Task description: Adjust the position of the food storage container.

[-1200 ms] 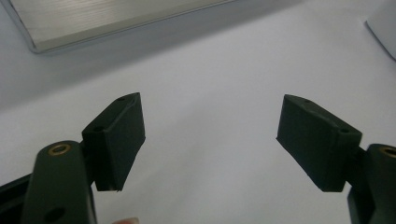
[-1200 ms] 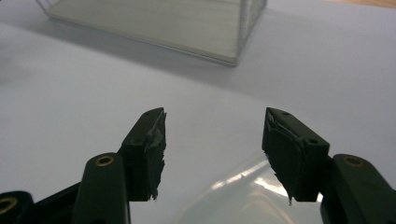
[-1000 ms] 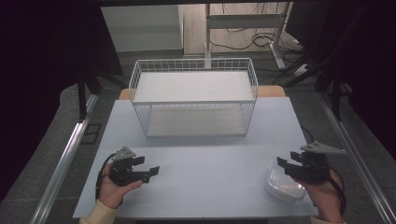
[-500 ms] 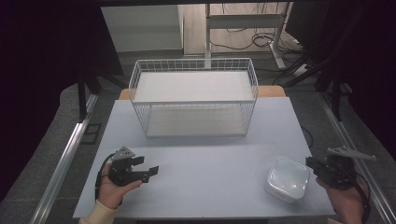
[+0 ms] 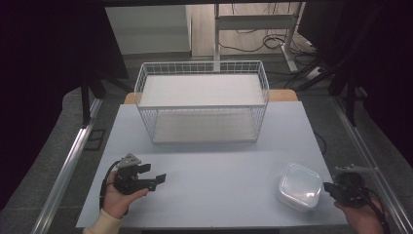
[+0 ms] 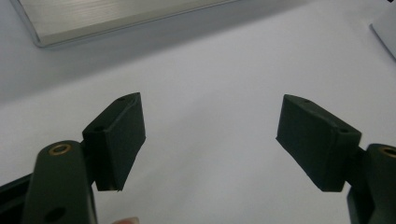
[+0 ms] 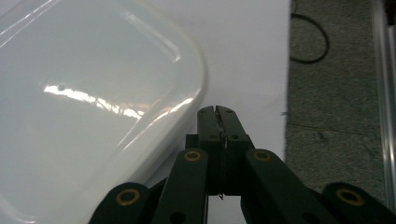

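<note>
1. Retreating from over the white lidded container [image 5: 298,186], the right gripper [image 5: 329,188] is now sitting at the surface's [image 5: 219,165] right edge, just beside the container.
2. Wire basket [image 5: 202,107] is standing at the far side, well apart from the container.
3. Right jaws are pressing together on nothing; left gripper [image 5: 155,176] is hovering with jaws spread wide.
4. Judging the step: regrasping the container, which calls for opening the right jaws around its rim.

A wire basket [image 5: 202,107] stands at the table's [image 5: 214,165] far middle edge — a lidded container [image 5: 298,186] sits on the near right corner. The left gripper [image 5: 156,179] is over the near left; the right gripper [image 5: 327,187] is just beside the container's right — off the table's edge.
</note>
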Tool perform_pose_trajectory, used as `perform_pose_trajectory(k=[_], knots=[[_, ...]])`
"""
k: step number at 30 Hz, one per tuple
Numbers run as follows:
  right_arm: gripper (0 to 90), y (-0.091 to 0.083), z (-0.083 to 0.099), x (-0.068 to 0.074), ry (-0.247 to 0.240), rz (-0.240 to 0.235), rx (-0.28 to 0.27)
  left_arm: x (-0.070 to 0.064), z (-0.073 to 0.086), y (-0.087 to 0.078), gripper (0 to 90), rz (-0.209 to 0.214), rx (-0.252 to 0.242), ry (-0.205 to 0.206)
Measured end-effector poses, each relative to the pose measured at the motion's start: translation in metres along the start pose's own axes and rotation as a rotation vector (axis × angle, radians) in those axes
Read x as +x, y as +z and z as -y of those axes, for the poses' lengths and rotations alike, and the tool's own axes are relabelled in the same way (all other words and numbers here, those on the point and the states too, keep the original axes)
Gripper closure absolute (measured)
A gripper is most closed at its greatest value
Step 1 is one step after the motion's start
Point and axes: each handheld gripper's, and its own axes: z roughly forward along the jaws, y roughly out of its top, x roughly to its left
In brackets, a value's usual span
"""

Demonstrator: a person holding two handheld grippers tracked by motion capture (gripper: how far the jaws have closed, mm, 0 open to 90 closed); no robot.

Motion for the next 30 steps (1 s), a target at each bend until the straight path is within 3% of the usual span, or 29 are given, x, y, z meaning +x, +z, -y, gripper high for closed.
perform_pose_trajectory(k=[11,19,25,30], knots=[[89.9,0.007,-0.001,0.008,-0.008,-0.054,0.011,-0.002,0.0,0.003,23.1,0.0,0.006,0.006],[89.9,0.014,-0.008,0.022,-0.048,-0.089,0.006,-0.003,0.001,0.005,23.1,0.0,0.015,0.014],[89.9,0.02,-0.014,0.039,-0.104,-0.112,-0.002,-0.004,0.001,0.007,23.1,-0.001,0.023,0.018],[89.9,0.025,-0.019,0.05,-0.118,-0.121,-0.006,-0.004,0.0,0.007,23.1,-0.005,0.02,0.016]])
